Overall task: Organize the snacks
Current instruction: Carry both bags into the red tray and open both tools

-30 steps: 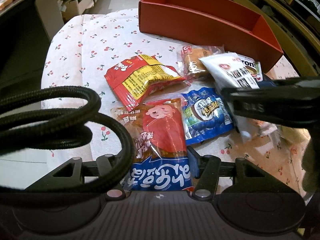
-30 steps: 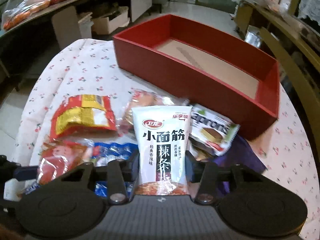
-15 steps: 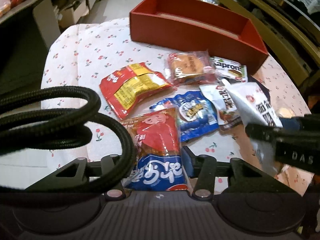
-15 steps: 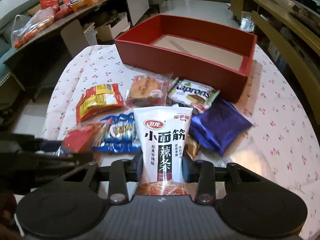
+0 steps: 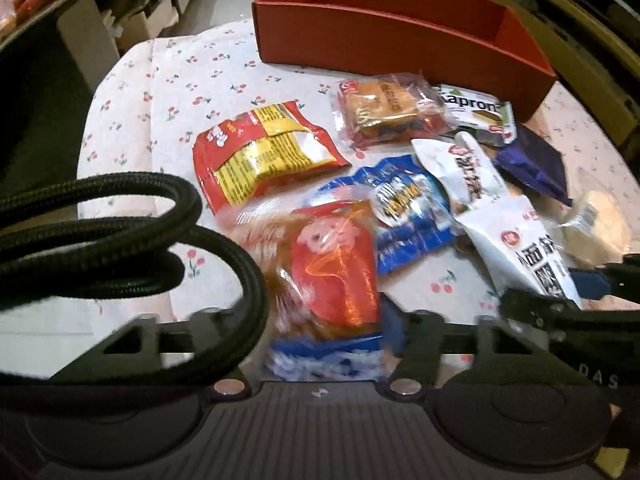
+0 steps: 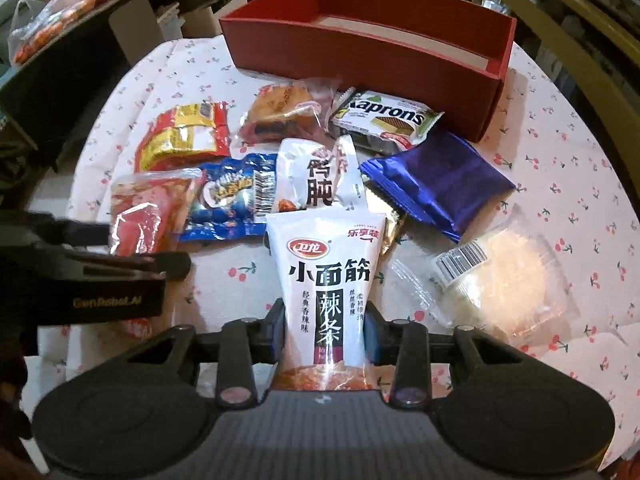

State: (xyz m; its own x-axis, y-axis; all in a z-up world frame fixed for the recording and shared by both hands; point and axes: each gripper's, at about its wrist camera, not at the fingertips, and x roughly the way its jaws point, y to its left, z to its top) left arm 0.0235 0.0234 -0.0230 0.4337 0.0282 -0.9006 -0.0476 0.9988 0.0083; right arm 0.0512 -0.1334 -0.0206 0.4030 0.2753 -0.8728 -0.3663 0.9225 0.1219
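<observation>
My left gripper [image 5: 320,340] is shut on a red and blue snack packet [image 5: 328,272], held above the table. My right gripper [image 6: 324,338] is shut on a white spicy-strip packet [image 6: 326,280], also seen in the left wrist view [image 5: 528,252]. An empty red box [image 6: 360,56] stands at the table's far side [image 5: 384,40]. Between the box and the grippers lie loose snacks: a red-yellow packet [image 5: 264,152], a cake packet [image 5: 384,108], a Kaprons wafer [image 6: 384,118], a blue packet [image 5: 404,208], a purple packet [image 6: 436,180] and a clear-wrapped pastry [image 6: 504,280].
The round table has a cherry-print cloth [image 6: 560,140]. A black cable loop [image 5: 120,240] hangs in the left of the left wrist view. Shelves with more snacks [image 6: 52,12] stand to the left. A wooden chair frame [image 6: 568,20] is at the right.
Both grippers have pulled back from the box toward the table's near side, each still holding its packet. The pile of snacks now lies further ahead of them.
</observation>
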